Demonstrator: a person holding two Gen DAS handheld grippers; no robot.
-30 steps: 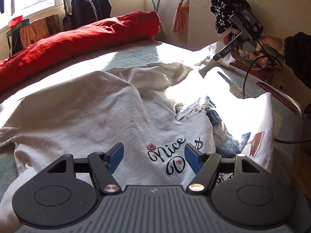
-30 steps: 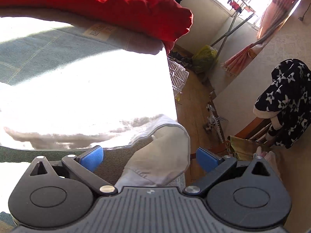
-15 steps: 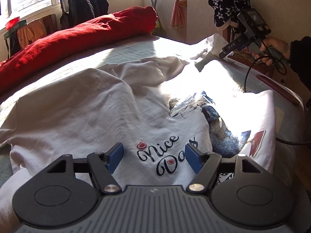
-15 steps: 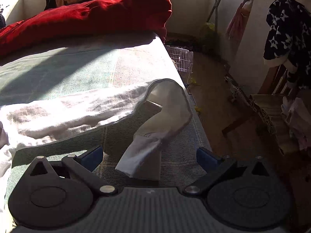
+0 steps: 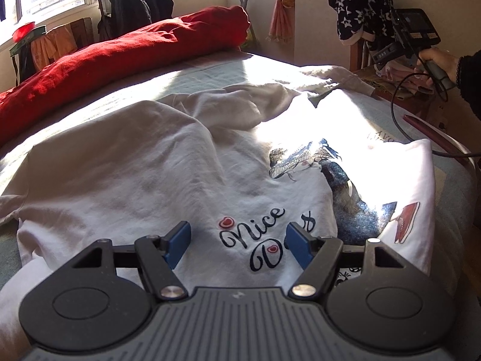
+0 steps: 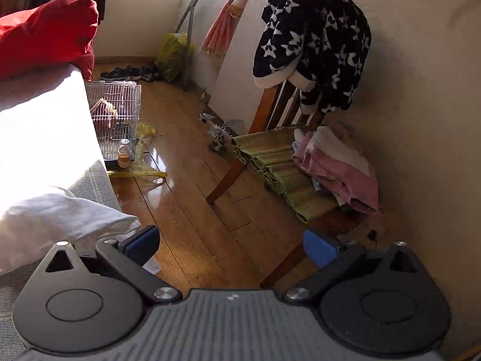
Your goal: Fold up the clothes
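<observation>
A white long-sleeved shirt (image 5: 168, 162) with a "Nice Day" print lies crumpled on the bed. My left gripper (image 5: 239, 237) is open and empty, low over the shirt's printed front. One sleeve (image 5: 339, 81) stretches toward the bed's far right edge. My right gripper (image 6: 231, 240) is open and empty, past the bed's edge and facing the floor; the sleeve end (image 6: 60, 213) lies just left of its left finger. In the left wrist view the right gripper (image 5: 387, 57) is held in a hand at the far right.
A red rolled duvet (image 5: 120, 57) lies along the far side of the bed. Beside the bed stand a wooden chair (image 6: 270, 150) with folded cloths and a star-patterned garment (image 6: 312, 39), and a wire cage (image 6: 115, 111) on the wooden floor.
My right gripper has swung right, off the bed, from over the sleeve end to facing the floor and chair. My left gripper has barely moved over the shirt.
</observation>
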